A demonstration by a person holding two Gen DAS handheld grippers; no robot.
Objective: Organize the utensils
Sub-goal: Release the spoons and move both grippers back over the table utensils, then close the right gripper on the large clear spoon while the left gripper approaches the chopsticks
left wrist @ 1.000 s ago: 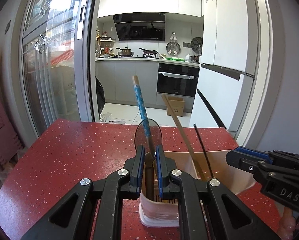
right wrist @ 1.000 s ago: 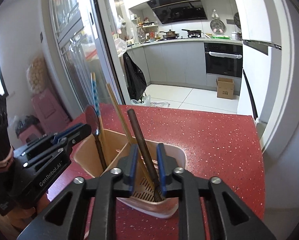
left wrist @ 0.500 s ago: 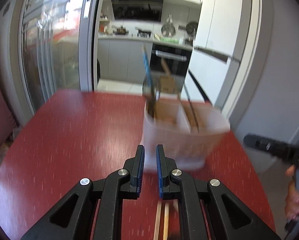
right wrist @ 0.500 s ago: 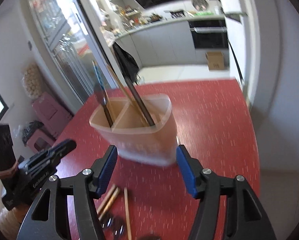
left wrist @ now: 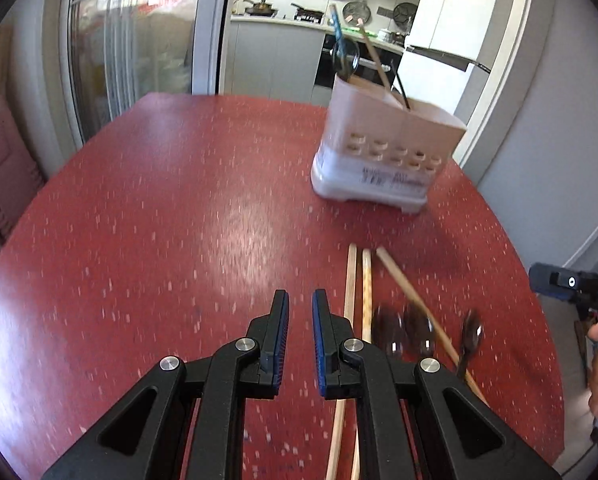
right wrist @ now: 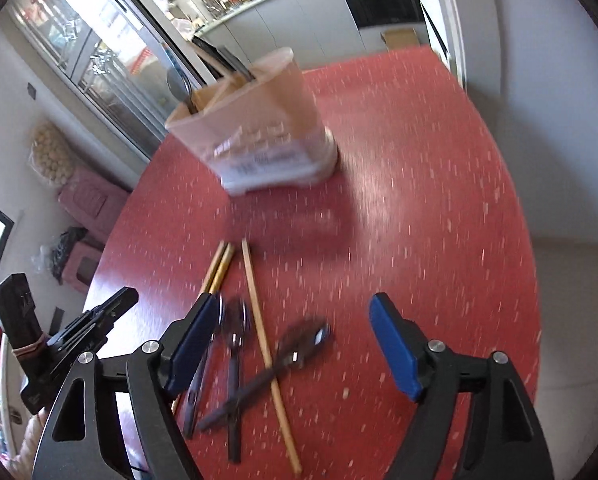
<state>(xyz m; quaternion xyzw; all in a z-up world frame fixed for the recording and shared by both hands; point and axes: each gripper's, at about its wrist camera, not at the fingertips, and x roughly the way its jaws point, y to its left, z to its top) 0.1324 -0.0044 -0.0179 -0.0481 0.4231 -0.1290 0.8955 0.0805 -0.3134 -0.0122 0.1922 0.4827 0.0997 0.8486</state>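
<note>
Utensils lie loose on the red tabletop (left wrist: 147,208) under both grippers. The left gripper (left wrist: 300,312), low centre of its view, has its jaws opening, with a narrow gap and nothing between them. Just right of it lie two chopsticks (left wrist: 357,280) side by side, a third chopstick (left wrist: 411,300) slanting across, and dark spoons (left wrist: 403,332), blurred. The right gripper (right wrist: 299,320) is spread wide and opening, empty, above the same pile: in its view the pair of chopsticks (right wrist: 219,264) runs under its left finger, the single stick (right wrist: 263,336) crosses a dark spoon (right wrist: 299,344), and more dark handles (right wrist: 231,400) lie at lower centre. The holder (left wrist: 383,152) stands at upper right of the left view and upper centre of the right view, already holding a few utensils.

The risk, as I judge it, is the tangle. The single stick overlaps the spoon, so closing on one could drag or flick the other toward the table edge. The paired chopsticks touch, so a narrow pinch could catch both or roll one away. Both grippers aim at one small heap and could collide.

A second ago each gripper was pinched on a utensil standing in the holder. Since then both have let go and pulled back, tilting down toward the heap, so the holder now sits well apart from them.
</note>
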